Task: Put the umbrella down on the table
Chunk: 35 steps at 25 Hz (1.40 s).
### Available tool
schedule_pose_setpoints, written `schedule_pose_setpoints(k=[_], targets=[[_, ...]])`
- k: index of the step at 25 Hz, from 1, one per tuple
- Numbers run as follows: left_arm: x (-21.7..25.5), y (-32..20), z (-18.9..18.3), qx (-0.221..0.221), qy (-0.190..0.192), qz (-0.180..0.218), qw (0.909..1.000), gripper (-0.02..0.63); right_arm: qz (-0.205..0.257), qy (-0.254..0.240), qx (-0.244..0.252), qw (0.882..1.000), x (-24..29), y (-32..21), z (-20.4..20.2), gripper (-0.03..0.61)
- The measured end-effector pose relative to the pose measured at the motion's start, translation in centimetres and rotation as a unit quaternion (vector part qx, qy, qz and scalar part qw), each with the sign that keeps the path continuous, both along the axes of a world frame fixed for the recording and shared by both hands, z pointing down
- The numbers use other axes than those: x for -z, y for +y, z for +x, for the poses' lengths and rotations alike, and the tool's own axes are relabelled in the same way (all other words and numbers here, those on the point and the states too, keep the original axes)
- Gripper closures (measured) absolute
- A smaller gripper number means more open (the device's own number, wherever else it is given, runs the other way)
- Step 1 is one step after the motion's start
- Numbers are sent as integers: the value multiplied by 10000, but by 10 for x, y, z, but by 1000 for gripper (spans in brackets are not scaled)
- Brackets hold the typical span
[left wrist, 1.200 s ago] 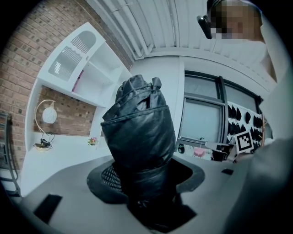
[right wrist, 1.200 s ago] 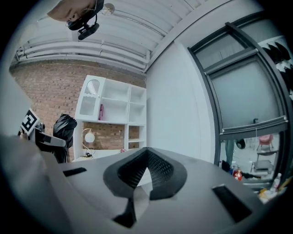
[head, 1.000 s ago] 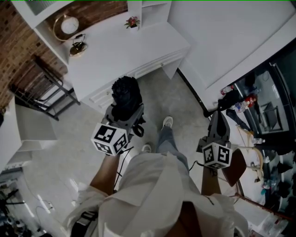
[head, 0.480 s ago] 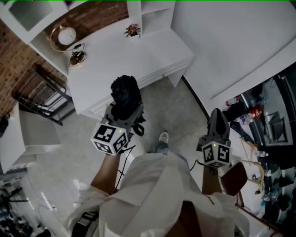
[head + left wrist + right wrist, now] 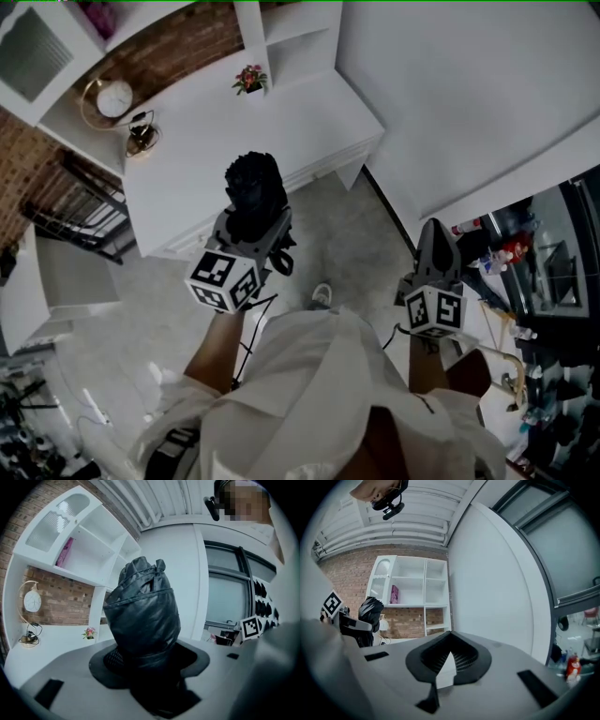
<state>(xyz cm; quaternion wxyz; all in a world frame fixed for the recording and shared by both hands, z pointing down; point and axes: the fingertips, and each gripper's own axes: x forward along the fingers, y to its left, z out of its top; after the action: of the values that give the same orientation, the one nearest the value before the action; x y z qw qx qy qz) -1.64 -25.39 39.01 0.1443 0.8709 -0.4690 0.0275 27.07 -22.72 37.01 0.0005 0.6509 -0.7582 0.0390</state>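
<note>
A black folded umbrella [image 5: 255, 187] stands upright in my left gripper [image 5: 253, 220], whose jaws are shut on its lower part. In the left gripper view the umbrella [image 5: 140, 616] fills the middle and rises out of the left gripper [image 5: 140, 653]. The white table [image 5: 281, 131] lies ahead of it and just beyond, across a strip of floor. My right gripper [image 5: 431, 230] is held at the right, away from the table, its jaws together with nothing between them. In the right gripper view the right gripper [image 5: 447, 660] faces a white wall, with the umbrella [image 5: 370, 609] at far left.
On the table's far left stand a round clock [image 5: 114, 97] and a small brass lamp [image 5: 141, 136]; a flower pot [image 5: 248, 78] sits at its back. White shelves [image 5: 79, 550] rise behind. A black rack [image 5: 75, 202] stands left of the table. Cluttered shelving [image 5: 525, 272] is at right.
The table and shelves have drawn nearer and shifted left in the head view as the person walks toward them. Both grippers keep their pose, the umbrella still gripped.
</note>
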Motion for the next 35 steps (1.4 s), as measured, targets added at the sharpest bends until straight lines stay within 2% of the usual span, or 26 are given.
schedule_pose_setpoints(k=[6, 10, 19, 26, 35], targets=[[3, -34, 27, 79, -108, 5, 9999, 344, -14, -53, 232, 9997, -8, -40, 24, 560], [-1, -48, 34, 105, -222, -89, 9997, 344, -87, -120, 344, 9993, -15, -60, 26, 560], [-11, -104, 45, 76, -73, -163, 9998, 344, -79, -51, 329, 9994, -17, -111, 32, 561], [-20, -189, 40, -15, 16, -209, 9998, 344, -91, 2, 323, 9994, -18, -189, 17, 561], [-33, -311, 20, -179, 58, -460, 9988, 344, -242, 24, 393, 9989, -26, -308, -27, 560]])
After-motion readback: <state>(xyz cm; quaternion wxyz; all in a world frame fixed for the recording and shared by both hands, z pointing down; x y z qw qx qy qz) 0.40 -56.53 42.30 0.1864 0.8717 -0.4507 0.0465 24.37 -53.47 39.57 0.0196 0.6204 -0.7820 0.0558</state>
